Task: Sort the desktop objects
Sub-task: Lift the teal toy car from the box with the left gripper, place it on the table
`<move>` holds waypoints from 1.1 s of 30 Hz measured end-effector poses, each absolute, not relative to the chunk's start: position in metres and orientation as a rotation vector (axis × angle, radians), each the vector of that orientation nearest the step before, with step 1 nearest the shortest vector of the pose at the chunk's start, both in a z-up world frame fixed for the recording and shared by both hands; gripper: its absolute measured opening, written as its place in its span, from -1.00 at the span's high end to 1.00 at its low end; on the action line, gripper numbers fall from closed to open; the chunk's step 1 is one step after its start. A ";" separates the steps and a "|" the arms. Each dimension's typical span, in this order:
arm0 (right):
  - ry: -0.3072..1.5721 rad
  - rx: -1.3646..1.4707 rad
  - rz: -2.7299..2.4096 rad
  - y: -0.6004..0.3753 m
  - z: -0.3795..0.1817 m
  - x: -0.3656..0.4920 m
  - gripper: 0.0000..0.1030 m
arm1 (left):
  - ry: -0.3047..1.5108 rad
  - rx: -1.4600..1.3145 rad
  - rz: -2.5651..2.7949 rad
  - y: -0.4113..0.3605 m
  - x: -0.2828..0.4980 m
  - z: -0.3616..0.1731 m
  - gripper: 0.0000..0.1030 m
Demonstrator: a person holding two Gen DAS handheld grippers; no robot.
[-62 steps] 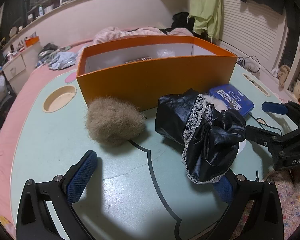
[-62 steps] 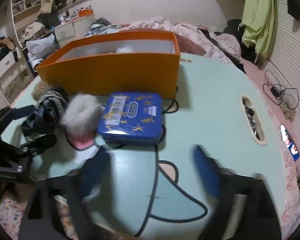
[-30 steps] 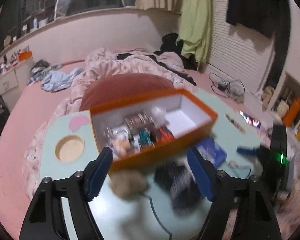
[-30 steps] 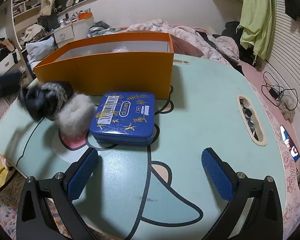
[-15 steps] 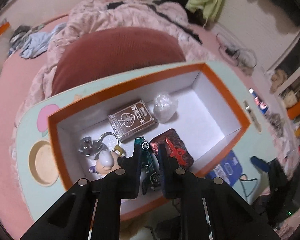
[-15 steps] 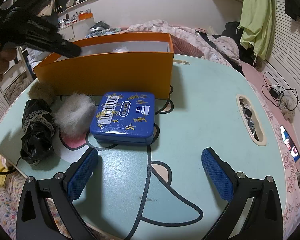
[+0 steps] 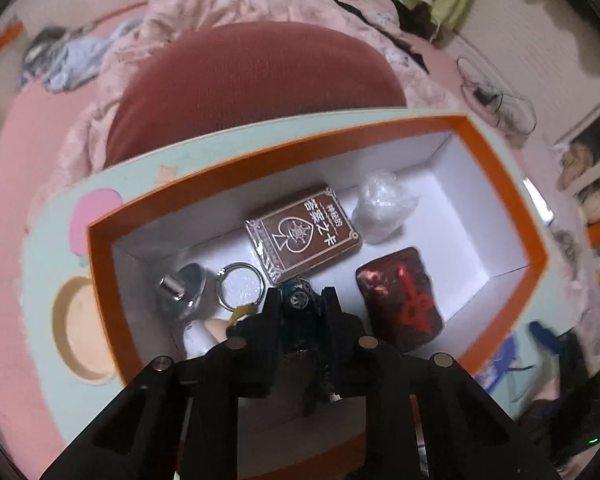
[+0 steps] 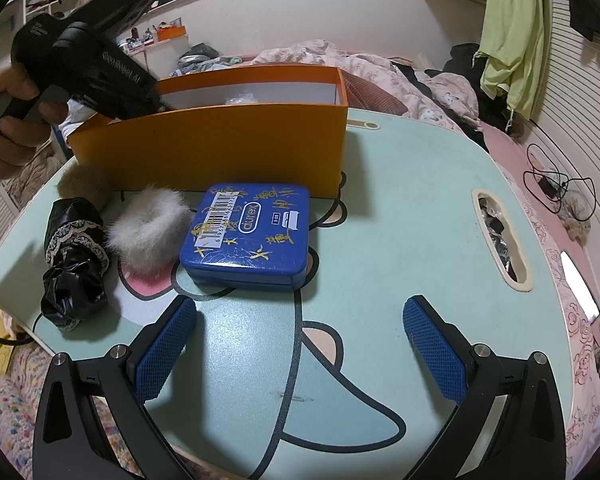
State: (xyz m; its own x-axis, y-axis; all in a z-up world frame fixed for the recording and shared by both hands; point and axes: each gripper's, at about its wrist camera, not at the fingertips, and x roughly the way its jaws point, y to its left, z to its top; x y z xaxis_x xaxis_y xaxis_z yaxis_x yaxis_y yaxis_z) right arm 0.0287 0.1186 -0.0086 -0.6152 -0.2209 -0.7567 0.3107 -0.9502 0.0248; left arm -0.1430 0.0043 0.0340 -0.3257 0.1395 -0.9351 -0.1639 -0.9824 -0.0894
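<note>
The left gripper (image 7: 299,300), jaws clamped on a green toy car (image 7: 298,300), reaches inside the orange box (image 7: 100,280) between crowded contents, while the right gripper (image 8: 300,344) hangs spread wide over the bare mint table (image 8: 400,220) near a bed.

Orange box (image 8: 220,152), blue tin (image 8: 248,236)

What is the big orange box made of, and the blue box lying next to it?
The orange box looks like cardboard: thin, flat matte walls, white inside. The blue box looks like painted metal, a tin: slightly shiny, rounded corners, a lid seam around its side. It could be hard plastic; the pictures leave that open.
</note>
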 end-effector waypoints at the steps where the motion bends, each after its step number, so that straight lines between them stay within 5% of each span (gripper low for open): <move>1: 0.156 1.186 -2.580 0.119 -0.008 0.029 -0.99 | 0.086 -1.701 2.411 0.010 -0.141 0.029 0.55; 5: 0.157 1.188 -2.581 0.119 -0.008 0.029 -0.99 | 0.163 -1.707 2.406 0.021 -0.144 0.022 0.60; 10: 0.157 1.187 -2.581 0.119 -0.007 0.030 -0.99 | 0.054 -1.640 2.427 0.010 -0.140 0.028 0.61; 21: 0.157 1.187 -2.581 0.119 -0.008 0.030 -0.99 | -0.232 -1.047 2.507 -0.006 -0.032 0.133 0.66; 31: 0.158 1.186 -2.580 0.119 -0.009 0.029 -0.99 | -0.355 -1.145 2.475 -0.016 -0.012 0.063 0.64; 33: 0.158 1.186 -2.580 0.119 -0.009 0.030 -0.99 | -0.421 -1.103 2.541 -0.025 -0.013 0.062 0.37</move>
State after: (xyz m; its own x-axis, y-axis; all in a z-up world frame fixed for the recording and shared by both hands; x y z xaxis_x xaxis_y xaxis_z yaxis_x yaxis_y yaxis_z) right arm 0.0295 0.1192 -0.0089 -0.6161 -0.2204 -0.7562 0.3112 -0.9501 0.0234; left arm -0.0130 -0.0246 0.0620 -0.6416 0.4176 -0.6434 -0.1875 -0.8988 -0.3963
